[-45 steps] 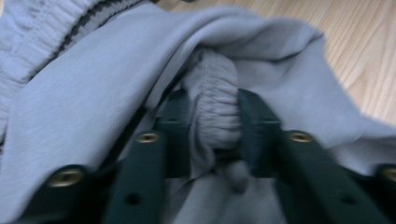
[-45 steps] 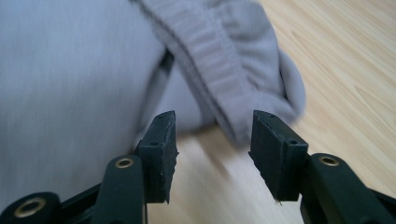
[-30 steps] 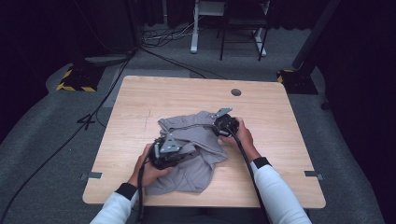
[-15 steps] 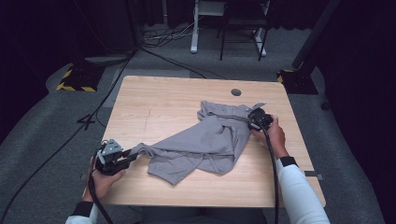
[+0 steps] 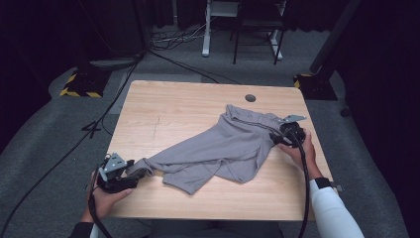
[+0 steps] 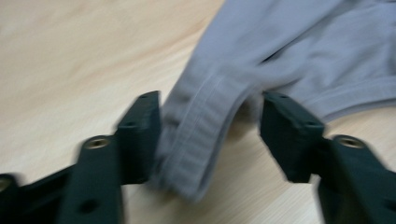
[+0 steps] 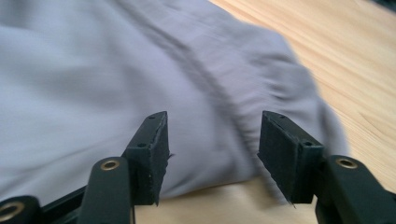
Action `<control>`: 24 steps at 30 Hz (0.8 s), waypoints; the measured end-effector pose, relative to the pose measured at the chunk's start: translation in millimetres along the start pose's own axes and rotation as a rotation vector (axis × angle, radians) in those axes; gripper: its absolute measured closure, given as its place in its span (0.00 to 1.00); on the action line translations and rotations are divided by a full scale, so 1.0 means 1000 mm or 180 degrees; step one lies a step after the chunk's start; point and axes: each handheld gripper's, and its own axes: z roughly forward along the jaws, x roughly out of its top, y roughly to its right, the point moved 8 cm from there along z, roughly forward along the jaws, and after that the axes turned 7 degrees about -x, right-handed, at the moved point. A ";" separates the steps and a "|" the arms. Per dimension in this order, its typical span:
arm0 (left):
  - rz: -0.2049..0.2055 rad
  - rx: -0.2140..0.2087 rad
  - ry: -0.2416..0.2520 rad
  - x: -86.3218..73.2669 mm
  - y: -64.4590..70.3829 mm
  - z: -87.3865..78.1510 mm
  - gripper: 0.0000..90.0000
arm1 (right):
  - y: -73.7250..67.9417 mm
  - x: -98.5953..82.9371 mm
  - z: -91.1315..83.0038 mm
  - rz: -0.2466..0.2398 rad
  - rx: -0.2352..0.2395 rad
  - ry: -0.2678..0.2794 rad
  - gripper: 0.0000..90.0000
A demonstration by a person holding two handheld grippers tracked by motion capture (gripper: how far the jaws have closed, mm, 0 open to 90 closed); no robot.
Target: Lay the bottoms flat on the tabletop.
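— High view first: where is the left gripper (image 5: pixel 130 172)?

— It is at the near left corner of the tabletop (image 5: pixel 173 104), held in the left hand (image 5: pixel 106 196). A ribbed cuff of the grey garment (image 5: pixel 218 146) comes to it.

— Are its jaws pinching the cuff?

— No. In the left gripper view the left gripper (image 6: pixel 210 135) has its jaws spread apart. The cuff lies between them and touches the left jaw; the other jaw stands clear of it.

— And the garment itself?

— The grey garment (image 6: pixel 299 51) lies stretched in a diagonal, from the near left corner toward the far right part of the tabletop.

— The right side?

— The right gripper (image 5: pixel 275 138) is near the right edge, in the right hand (image 5: pixel 303 151). In the right gripper view, the right gripper (image 7: pixel 212 151) also has spread jaws, over the edge of the grey garment (image 7: pixel 116 79), holding nothing.
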 end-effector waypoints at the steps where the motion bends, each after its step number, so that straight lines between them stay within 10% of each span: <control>1: 0.0075 -0.0058 0.0041 0.009 0.006 0.002 0.35 | -0.009 0.001 -0.009 -0.0039 0.0096 0.0091 0.48; 4: 0.0184 -0.0216 0.0182 0.037 0.026 0.015 0.32 | -0.049 0.002 -0.036 -0.0294 0.0468 0.0320 0.52; 5: 0.0258 -0.0231 0.0141 0.044 0.031 0.023 0.32 | -0.083 0.000 -0.049 -0.0435 0.0865 0.0364 0.53; 11: 0.0442 -0.0469 -0.0113 0.073 0.050 0.089 0.37 | -0.152 -0.009 -0.063 -0.0834 0.1330 0.0302 0.52; 14: 0.0267 -0.0691 -0.0277 0.079 0.054 0.132 0.43 | -0.184 -0.019 -0.058 -0.1053 0.1478 0.0133 0.49; 18: 0.0235 -0.0606 -0.0356 0.081 0.054 0.152 0.48 | -0.191 -0.025 -0.053 -0.1071 0.1435 0.0090 0.55; 24: 0.0318 -0.0506 -0.0634 0.071 0.049 0.162 0.86 | -0.178 -0.033 -0.058 -0.1070 0.1342 0.0073 0.89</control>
